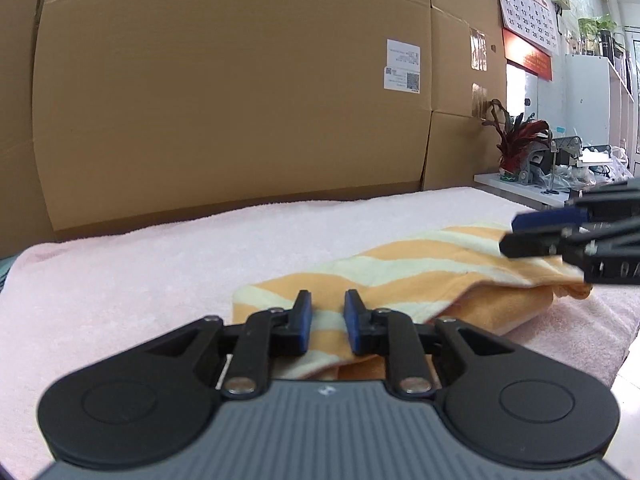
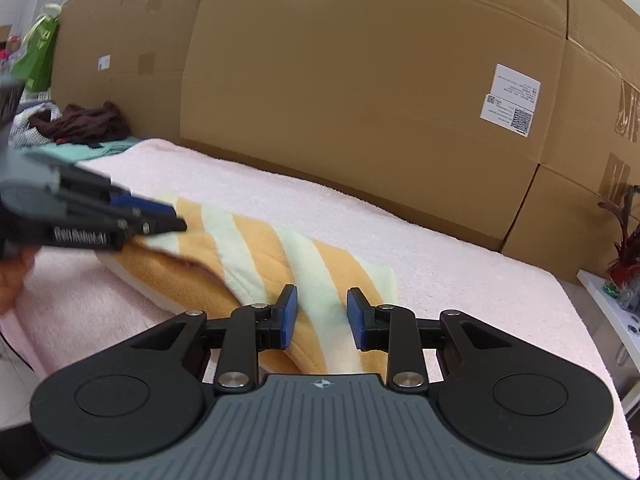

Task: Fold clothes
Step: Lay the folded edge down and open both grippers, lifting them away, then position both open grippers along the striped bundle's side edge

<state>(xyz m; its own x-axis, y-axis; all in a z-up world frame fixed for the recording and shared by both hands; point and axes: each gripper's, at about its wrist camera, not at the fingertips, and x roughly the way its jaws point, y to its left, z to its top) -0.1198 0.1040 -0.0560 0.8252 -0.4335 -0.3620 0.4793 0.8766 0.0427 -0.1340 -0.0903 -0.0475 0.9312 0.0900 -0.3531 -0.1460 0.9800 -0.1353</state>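
Cloth: a folded orange-and-cream striped cloth [image 1: 400,280] lies on a pink towel [image 1: 140,280], running from under the left fingers to under the right ones.
Left gripper [image 1: 328,322]: fingers parted by a narrow gap, nothing pinched; the cloth's near end lies just below and ahead of them.
Right gripper [image 2: 322,316]: fingers apart, released; the cloth's other end lies beneath and between them, not pinched.
Left view only: the right gripper [image 1: 508,236] enters from the right, above the cloth's far end; past it a red-leaved plant [image 1: 516,140], a wall calendar [image 1: 524,4] and a cluttered white counter [image 1: 516,184].
Right view only: the left gripper [image 2: 176,218] enters from the left, blurred, its tips over the cloth's edge, part of a hand [image 2: 16,276] beneath it; behind it a pile of dark clothes [image 2: 80,122] and a green bag [image 2: 38,56].
Both views: cardboard boxes [image 1: 232,80] stand just behind the towel, with white labels [image 1: 402,66].
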